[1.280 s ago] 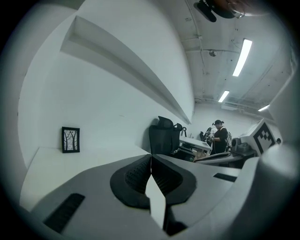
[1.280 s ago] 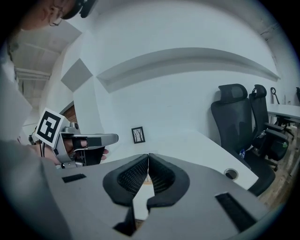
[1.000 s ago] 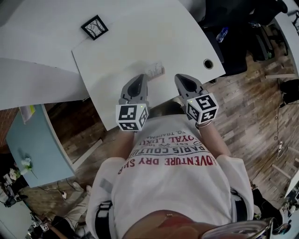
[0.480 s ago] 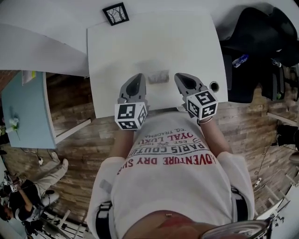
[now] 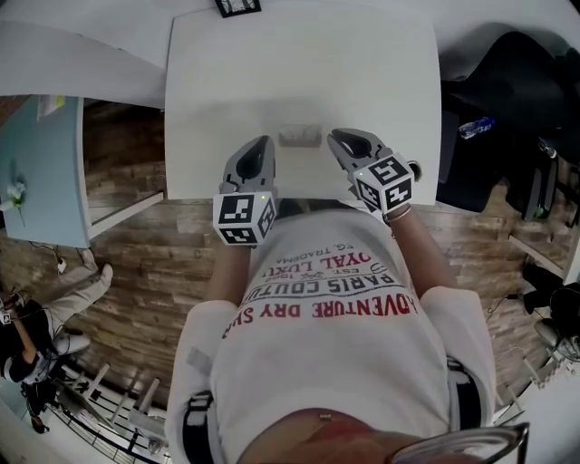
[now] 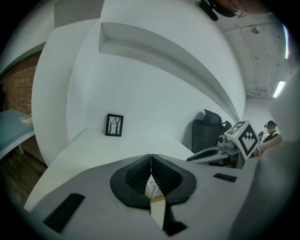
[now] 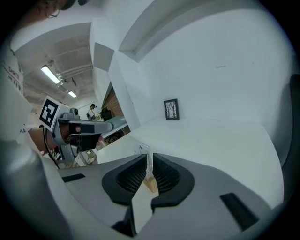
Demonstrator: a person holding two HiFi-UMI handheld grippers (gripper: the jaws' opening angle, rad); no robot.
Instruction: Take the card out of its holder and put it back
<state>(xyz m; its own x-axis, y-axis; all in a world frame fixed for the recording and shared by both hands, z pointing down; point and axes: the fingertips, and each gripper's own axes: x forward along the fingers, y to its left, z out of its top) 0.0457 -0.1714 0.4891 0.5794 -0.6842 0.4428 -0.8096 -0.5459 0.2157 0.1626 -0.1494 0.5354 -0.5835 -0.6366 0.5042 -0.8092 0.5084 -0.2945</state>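
A small card stands in a low wooden holder [image 5: 299, 137] on the white table [image 5: 299, 63], near its front edge. My left gripper [image 5: 264, 145] is just left of the holder and is shut with nothing in it. My right gripper [image 5: 333, 137] is just right of the holder, also shut and empty. In the left gripper view the printed card and its wooden holder [image 6: 157, 199] show through the gap under the closed tips [image 6: 151, 157]. In the right gripper view the card's thin edge [image 7: 149, 164] rises right behind the tips [image 7: 148, 157].
A small black picture frame [image 5: 237, 6] stands at the table's far edge. A cable hole [image 5: 415, 168] is at the front right corner. A black chair [image 5: 507, 82] and a bottle [image 5: 476, 127] are to the right, and a pale blue table [image 5: 45, 172] is to the left.
The table has swung square in front of me. Both grippers have sunk toward the table top and drawn close to the card holder, one on each side. Both stay shut.
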